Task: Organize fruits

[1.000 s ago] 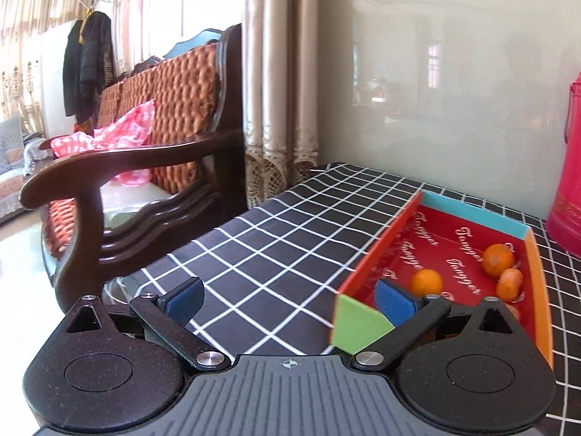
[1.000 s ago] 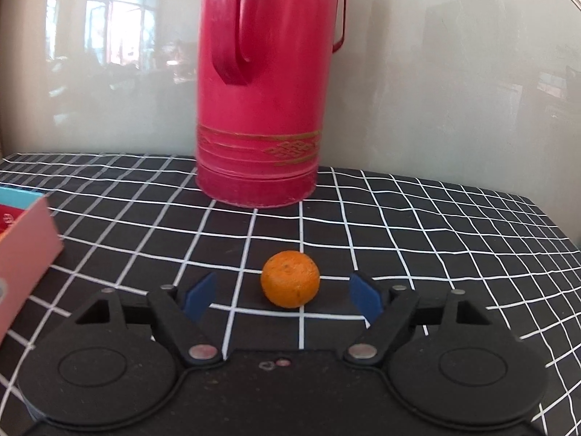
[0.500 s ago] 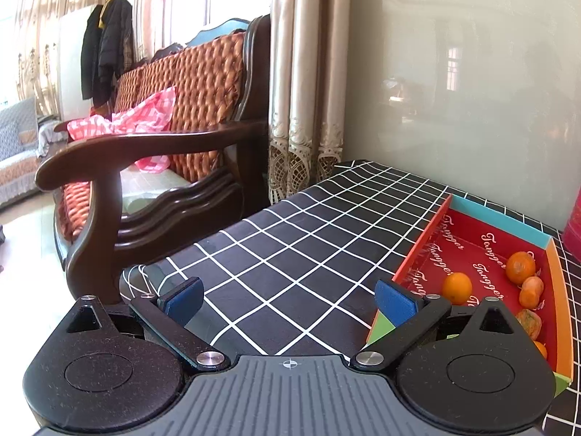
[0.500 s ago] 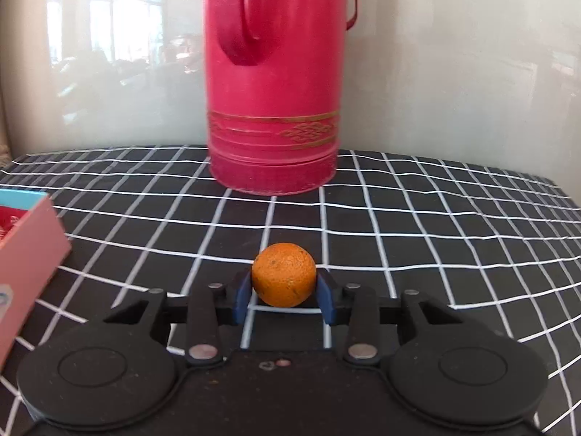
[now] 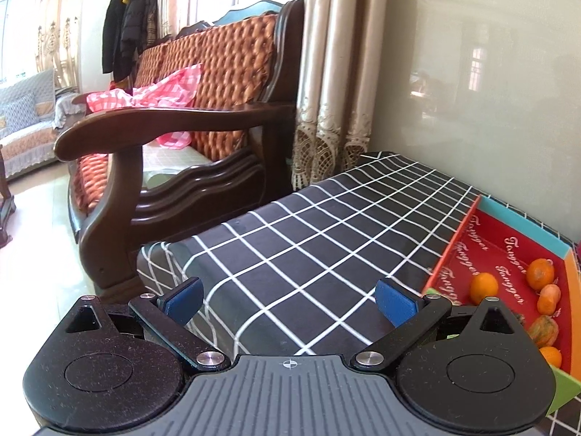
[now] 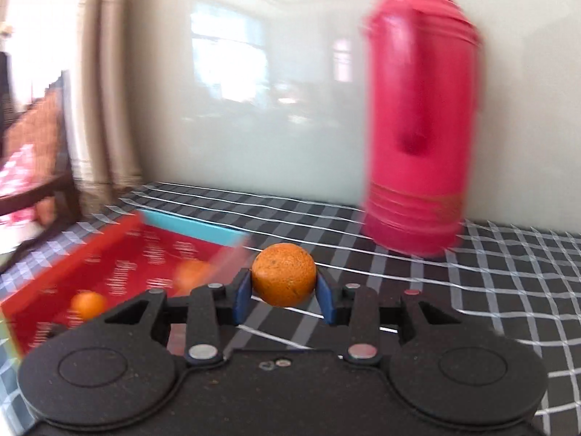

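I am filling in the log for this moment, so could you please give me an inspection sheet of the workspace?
Surface: table under a black checked cloth.
Job's things: red tray holding several oranges; one orange clamped in the right hand-held gripper, off the cloth.
Clutter: red thermos upright on the cloth beside the tray.
Grippers: left hand-held gripper open, holding nothing; right shut on the orange.
Cables: nothing seen.
Surroundings: wooden sofa with a pink checked cloth, curtains, glossy wall; right view motion-blurred.

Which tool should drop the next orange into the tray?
Right. The right tool is shut on an orange near the tray; the left tool is open, holding nothing.
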